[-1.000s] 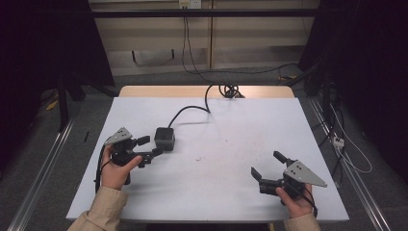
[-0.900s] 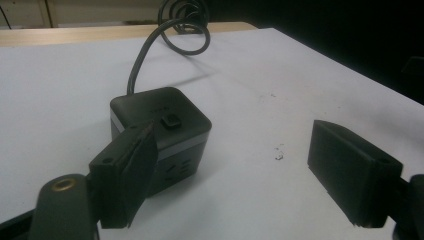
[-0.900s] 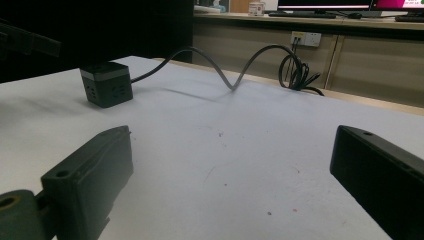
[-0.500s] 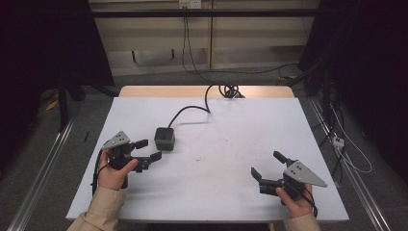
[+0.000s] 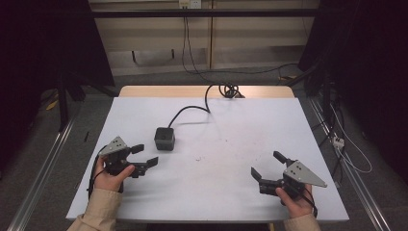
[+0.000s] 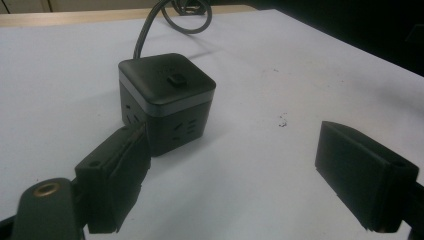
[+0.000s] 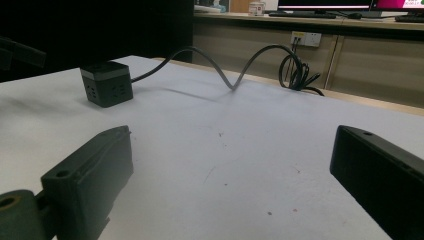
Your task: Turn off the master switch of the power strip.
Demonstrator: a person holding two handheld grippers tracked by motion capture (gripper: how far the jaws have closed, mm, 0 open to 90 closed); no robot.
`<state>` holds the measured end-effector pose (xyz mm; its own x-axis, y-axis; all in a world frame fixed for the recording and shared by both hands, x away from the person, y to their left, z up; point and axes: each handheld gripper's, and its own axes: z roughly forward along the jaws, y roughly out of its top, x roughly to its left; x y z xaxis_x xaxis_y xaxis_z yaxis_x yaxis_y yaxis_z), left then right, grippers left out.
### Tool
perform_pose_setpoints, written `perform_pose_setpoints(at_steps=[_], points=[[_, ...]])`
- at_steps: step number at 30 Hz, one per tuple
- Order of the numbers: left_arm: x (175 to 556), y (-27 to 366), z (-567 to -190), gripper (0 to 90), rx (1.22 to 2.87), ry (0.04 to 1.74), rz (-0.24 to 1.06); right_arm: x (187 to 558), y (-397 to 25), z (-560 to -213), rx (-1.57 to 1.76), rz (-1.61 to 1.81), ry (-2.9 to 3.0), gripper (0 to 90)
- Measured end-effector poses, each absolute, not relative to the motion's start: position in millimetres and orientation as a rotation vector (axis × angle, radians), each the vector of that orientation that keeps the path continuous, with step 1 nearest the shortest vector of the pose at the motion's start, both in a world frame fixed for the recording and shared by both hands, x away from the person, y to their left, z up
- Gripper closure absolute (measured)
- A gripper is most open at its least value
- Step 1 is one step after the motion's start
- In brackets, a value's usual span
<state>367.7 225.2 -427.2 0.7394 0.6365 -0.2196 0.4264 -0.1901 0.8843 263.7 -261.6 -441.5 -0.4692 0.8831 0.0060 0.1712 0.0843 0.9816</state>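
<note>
While my left gripper (image 5: 144, 156) hovers just beside the black socket cube (image 5: 164, 138), its jaws gape (empty). My right gripper (image 5: 270, 166) waits well apart, jaws spread wide too.

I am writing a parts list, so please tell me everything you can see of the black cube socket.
The cube power socket is black with a grey band near its top, a small button on top and plug slots on its sides. It looks like plastic. It sits upright on the white table, untouched; its cable runs to the far edge.
</note>
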Motion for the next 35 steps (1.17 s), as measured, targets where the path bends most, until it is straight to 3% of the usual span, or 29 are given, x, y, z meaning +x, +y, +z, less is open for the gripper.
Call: perform_pose_setpoints(at_steps=[35], points=[[359, 244, -440, 13.7, 1.832, 0.867, 0.26, 264, -261, -443, 1.046, 1.426, 1.739, 3.1]])
